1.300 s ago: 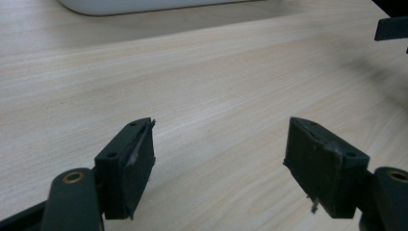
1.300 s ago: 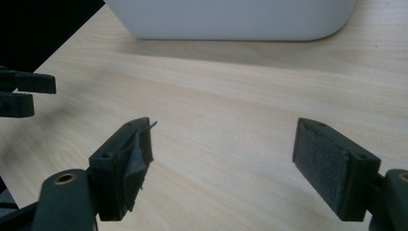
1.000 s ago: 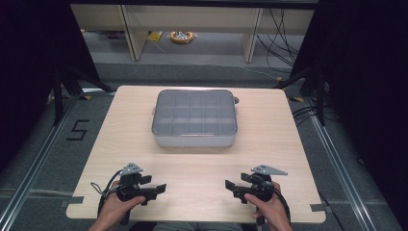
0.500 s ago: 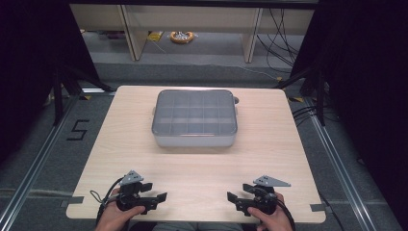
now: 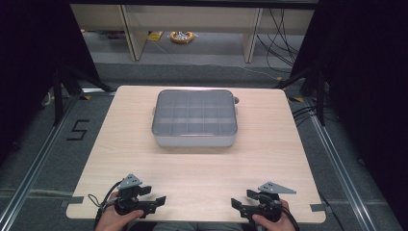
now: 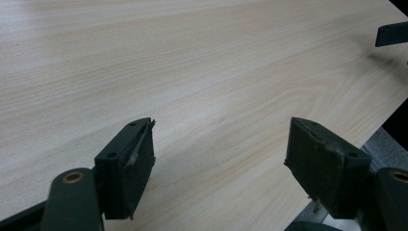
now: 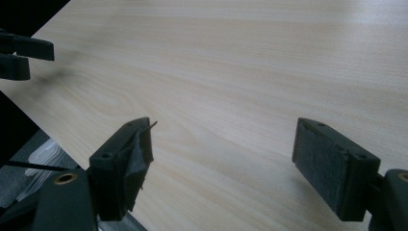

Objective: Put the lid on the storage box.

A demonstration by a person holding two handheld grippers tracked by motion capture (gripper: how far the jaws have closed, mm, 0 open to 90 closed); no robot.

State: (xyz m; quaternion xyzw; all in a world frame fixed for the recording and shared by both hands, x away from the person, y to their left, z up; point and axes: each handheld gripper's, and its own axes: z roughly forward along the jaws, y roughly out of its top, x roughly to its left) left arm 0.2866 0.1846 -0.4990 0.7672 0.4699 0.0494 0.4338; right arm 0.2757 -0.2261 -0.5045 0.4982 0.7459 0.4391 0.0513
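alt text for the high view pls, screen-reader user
A closed grey compartment box with a clear lid sits at the middle of a light wooden table. At the near edge, a person's hands hold the left gripper and right gripper, both open and empty, pointing toward each other.

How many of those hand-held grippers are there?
2. The left hand-held gripper is at the near left edge of the table, and the right hand-held gripper is at the near right edge. Both point toward each other, jaws open, nothing between them.
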